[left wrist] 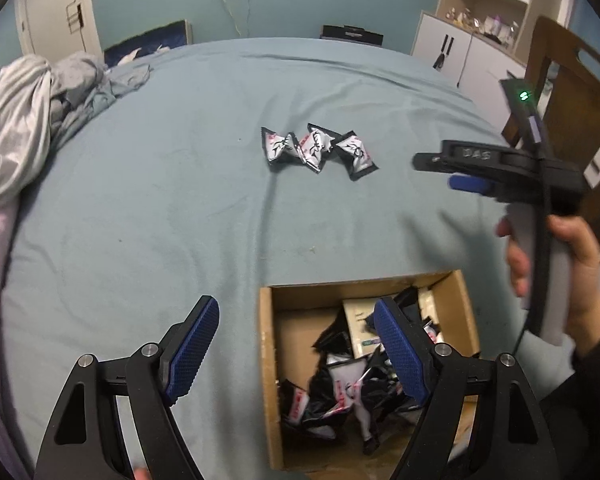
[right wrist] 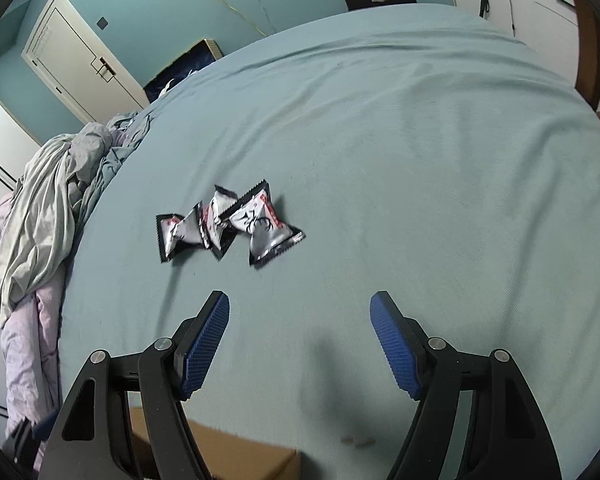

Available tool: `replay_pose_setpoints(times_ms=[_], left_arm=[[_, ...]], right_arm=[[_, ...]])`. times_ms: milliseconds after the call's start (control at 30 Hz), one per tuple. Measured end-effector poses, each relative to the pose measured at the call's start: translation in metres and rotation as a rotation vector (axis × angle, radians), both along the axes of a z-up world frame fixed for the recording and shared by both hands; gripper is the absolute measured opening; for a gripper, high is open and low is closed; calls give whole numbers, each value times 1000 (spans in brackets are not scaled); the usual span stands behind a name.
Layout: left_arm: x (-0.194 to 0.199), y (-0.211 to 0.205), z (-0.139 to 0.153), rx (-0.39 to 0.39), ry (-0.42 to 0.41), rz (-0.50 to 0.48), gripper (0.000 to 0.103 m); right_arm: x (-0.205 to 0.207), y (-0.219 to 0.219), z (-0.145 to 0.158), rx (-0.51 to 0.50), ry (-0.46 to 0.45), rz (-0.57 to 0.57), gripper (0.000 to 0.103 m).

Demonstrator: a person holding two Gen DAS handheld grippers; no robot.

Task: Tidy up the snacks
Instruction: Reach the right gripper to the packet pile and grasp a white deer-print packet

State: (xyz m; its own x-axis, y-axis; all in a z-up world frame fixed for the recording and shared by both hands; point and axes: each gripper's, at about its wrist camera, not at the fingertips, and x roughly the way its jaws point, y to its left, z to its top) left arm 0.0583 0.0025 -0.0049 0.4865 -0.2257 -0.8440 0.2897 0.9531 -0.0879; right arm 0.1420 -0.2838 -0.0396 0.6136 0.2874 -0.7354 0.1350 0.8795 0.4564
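Observation:
Three black-and-white snack packets [left wrist: 318,148] lie in a row on the blue bedsheet [left wrist: 160,200]. In the right wrist view the same packets [right wrist: 228,224] sit just ahead of my right gripper [right wrist: 300,308], which is open and empty above the sheet. My left gripper [left wrist: 296,316] is open and empty too, hovering over the near left edge of a cardboard box [left wrist: 266,360] that holds several more packets [left wrist: 340,392]. A hand holds the right gripper [left wrist: 452,170], seen from the side at the right of the left wrist view.
Crumpled grey and pink bedding [left wrist: 28,120] is piled at the left edge of the bed. A wooden chair [left wrist: 572,92] and white cabinets [left wrist: 460,44] stand on the right. The box's corner [right wrist: 236,456] shows under the right gripper.

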Motion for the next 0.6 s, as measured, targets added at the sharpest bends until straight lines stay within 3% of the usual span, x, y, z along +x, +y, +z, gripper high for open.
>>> replay_pose_setpoints(times_ms=[200,300,400,600], left_arm=[[5,-2,1,3,-20,13,81],[8,1,-1,-4,-8,25,81],[11,3,-3,-8,1,34,81],[16,3,-8,-8,18,30,81]], right_arm=[[30,3,-10,50,-1,48,72],[51,14,-14,19,-2,96,72],[73,29,-16,-62,-21,132,72],[114,65,-32,-382,14,201,72]])
